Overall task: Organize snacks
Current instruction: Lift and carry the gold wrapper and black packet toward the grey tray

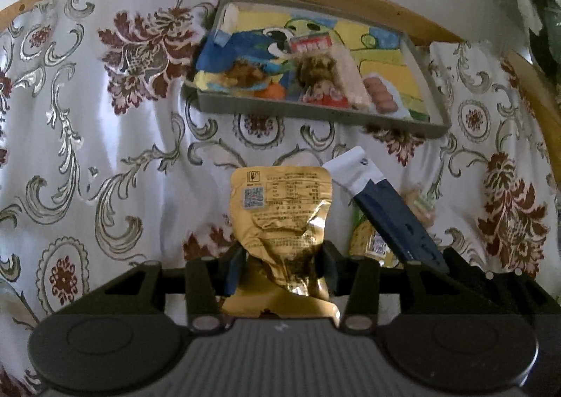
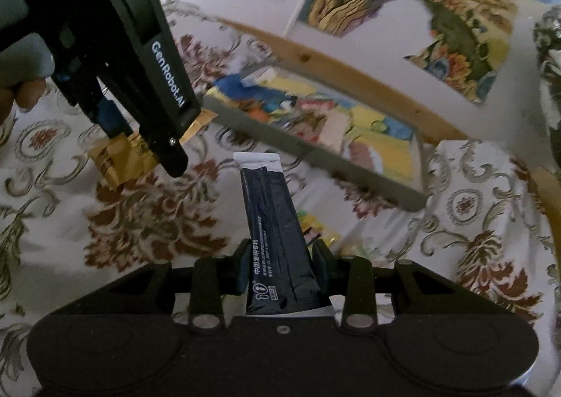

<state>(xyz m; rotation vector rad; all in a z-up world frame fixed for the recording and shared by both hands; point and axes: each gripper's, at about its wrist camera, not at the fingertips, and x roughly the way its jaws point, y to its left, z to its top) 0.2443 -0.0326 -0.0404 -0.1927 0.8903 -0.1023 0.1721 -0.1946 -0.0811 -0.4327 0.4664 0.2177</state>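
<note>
A gold foil pouch (image 1: 280, 218) is pinched by its crumpled lower part between the fingers of the left gripper (image 1: 282, 269) and is held above the patterned cloth (image 1: 105, 123) that covers the bench. It is judged to be light, soft and easily creased, with a slick skin that could slide if only the flat seam were taken; a hold across the filled lower body, as is seen here, is thought to be the surer one. A dark blue stick sachet (image 2: 277, 232) with a white sealed tip is clamped near its lower end by the fingers of the right gripper (image 2: 282, 269) and is pointed toward the tray. It is judged to be light and fairly stiff along its length, so a grip low on the body should be enough. Ahead of both lies a grey tray (image 1: 315, 111) in which several snacks are already laid. Another small packet (image 1: 371, 239) is seen on the cloth beside the sachet.
</note>
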